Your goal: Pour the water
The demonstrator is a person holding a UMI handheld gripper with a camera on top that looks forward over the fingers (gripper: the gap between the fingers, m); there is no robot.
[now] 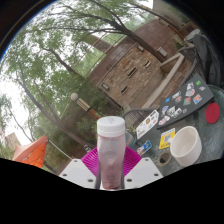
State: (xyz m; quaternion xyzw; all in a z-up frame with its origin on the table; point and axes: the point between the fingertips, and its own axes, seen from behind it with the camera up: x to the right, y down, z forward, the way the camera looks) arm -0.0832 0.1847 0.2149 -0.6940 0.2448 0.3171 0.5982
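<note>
Your gripper [111, 170] is closed onto a bottle [111, 150], a clear pink-tinted container with a pale lid on top; both magenta pads [93, 160] press against its lower sides, one on each flank, with no gap showing. The bottle stands upright relative to the fingers and rises from between them, so its lid sits just ahead of the fingertips. The whole scene beyond is tilted. To the right of the bottle and slightly beyond it lies a white cup [186, 146], open mouth showing, apart from the bottle. The cup rests on a dark table [205, 98] covered with stickers [181, 100]. A small red round object [212, 113] lies on the table farther out than the cup. To the left of the bottle there is an orange object [30, 153], too indistinct to identify. Behind the bottle stand a brick building [135, 68] and trees [60, 50].
</note>
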